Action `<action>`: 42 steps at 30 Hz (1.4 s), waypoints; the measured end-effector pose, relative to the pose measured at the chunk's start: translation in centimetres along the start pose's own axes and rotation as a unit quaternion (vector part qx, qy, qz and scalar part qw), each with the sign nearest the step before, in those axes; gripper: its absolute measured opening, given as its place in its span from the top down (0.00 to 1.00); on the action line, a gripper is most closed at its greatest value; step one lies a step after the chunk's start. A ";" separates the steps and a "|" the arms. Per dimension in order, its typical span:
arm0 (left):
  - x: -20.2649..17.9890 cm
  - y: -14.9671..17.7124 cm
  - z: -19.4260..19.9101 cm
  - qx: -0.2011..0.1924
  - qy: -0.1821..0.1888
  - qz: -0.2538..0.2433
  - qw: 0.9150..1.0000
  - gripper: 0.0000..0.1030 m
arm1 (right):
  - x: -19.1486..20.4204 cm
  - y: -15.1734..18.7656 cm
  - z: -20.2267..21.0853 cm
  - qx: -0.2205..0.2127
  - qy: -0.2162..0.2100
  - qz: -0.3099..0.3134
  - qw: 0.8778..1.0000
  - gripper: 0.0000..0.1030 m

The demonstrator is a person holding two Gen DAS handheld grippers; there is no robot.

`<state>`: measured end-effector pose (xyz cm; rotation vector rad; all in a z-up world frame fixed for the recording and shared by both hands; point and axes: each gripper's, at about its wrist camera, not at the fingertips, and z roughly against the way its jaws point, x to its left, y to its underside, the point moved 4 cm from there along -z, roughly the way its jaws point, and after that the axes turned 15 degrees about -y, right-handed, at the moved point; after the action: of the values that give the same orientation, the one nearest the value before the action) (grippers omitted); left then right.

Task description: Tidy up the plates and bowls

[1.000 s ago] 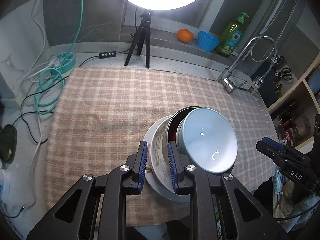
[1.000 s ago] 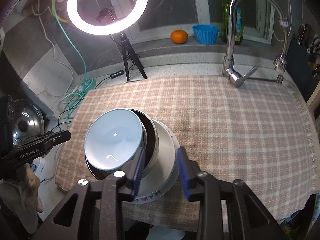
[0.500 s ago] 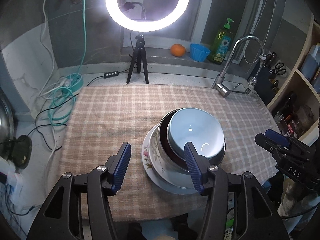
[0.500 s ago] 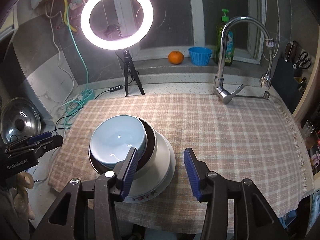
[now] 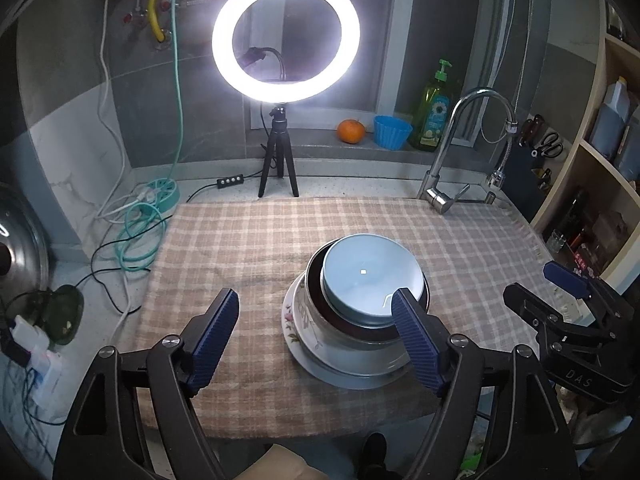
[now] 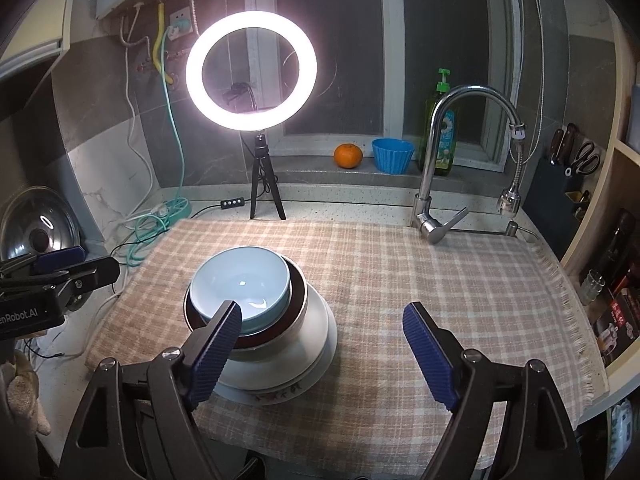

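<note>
Stacked on the checked cloth (image 5: 248,240), toward its near edge: blue bowl (image 5: 370,280) on top, nested in a dark bowl (image 5: 316,280), then a floral bowl (image 5: 308,312), all on a white plate (image 5: 304,354). Possibly a second plate underneath, hard to tell from the layered rims in the right wrist view.

Left gripper (image 5: 316,340) spread wide, holding nothing; left pad over bare cloth, right pad (image 5: 416,340) overlapping the stack's near right rim in view, contact unclear. Right gripper (image 6: 324,344) also wide open and empty; its left pad (image 6: 216,340) in front of the blue bowl (image 6: 240,284), the other over bare cloth right of the plate (image 6: 320,332). Each gripper seen side-on at the edge of the other's view.

Behind the cloth: lit ring light (image 6: 251,70) on a small tripod, chrome tap (image 6: 440,160) at right. On the sill: orange (image 6: 348,155), blue cup (image 6: 393,155), green soap bottle (image 6: 440,128). Left of the cloth, coiled teal cable (image 5: 138,236) and a pot lid (image 6: 38,232).
</note>
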<state>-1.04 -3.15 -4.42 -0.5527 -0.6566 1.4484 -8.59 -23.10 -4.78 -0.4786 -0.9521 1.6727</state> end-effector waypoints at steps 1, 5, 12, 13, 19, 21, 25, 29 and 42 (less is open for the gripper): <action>-0.1 -0.1 0.1 -0.002 0.000 0.000 1.000 0.23 | 0.0 0.0 0.0 -0.001 -0.001 0.000 1.000 0.23; -0.1 0.0 0.2 -0.004 0.000 0.001 1.000 0.23 | 0.0 0.0 0.1 -0.002 0.001 0.001 1.000 0.22; -0.3 -0.1 0.0 0.001 -0.001 -0.001 1.000 0.23 | -0.2 0.1 -0.4 0.004 0.003 -0.004 1.000 0.22; -0.3 0.0 -0.1 0.002 0.000 0.000 1.000 0.23 | -0.3 0.1 -0.4 0.005 0.003 -0.006 1.000 0.22; -0.5 0.0 -0.4 0.006 0.000 -0.001 1.000 0.23 | -0.6 0.1 -0.8 0.010 0.003 -0.010 1.000 0.22; -0.6 0.0 -0.4 0.006 0.000 -0.002 1.000 0.23 | -0.8 0.1 -1.0 0.012 0.003 -0.012 1.000 0.22; -0.7 -0.1 -0.5 0.006 0.000 -0.001 1.000 0.23 | -1.0 0.1 -1.2 0.015 0.005 -0.014 1.000 0.22; -0.8 -0.3 -0.7 0.006 0.000 -0.002 1.000 0.23 | -1.3 0.0 -1.3 0.016 0.009 -0.014 1.000 0.22; -1.2 -0.4 -1.5 0.014 0.003 -0.004 1.000 0.23 | -1.7 -0.1 -1.9 0.021 0.015 -0.008 1.000 0.22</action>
<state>0.34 -4.31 -5.27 -0.5324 -0.6318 1.4450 -6.59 -24.00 -6.05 -0.4650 -0.8964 1.6626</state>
